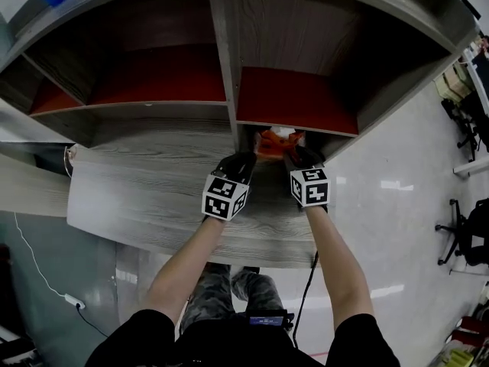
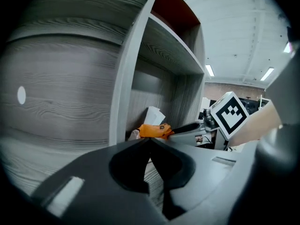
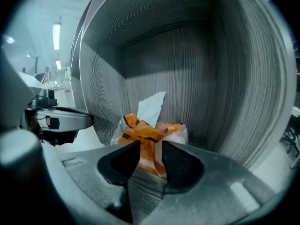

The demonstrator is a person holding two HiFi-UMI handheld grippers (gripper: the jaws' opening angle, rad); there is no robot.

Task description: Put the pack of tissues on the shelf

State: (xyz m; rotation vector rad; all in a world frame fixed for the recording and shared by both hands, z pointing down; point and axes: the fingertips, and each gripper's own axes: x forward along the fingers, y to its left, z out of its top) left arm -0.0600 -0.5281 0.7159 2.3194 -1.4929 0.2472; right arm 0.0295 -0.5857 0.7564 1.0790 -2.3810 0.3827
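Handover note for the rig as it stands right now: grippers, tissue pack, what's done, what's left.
Left gripper: jaws shut, empty, in front of the shelf's divider.
Right gripper: jaws apart, not pressing on anything; the pack of tissues sits right at their tips.
Pack: resting on the grey floor of the shelf, in the compartment right of the divider, with a white tissue sticking up from it.
Done: the pack is on the shelf with no pads on it.
Left: probably only to draw the right gripper straight back without snagging the wrapper.
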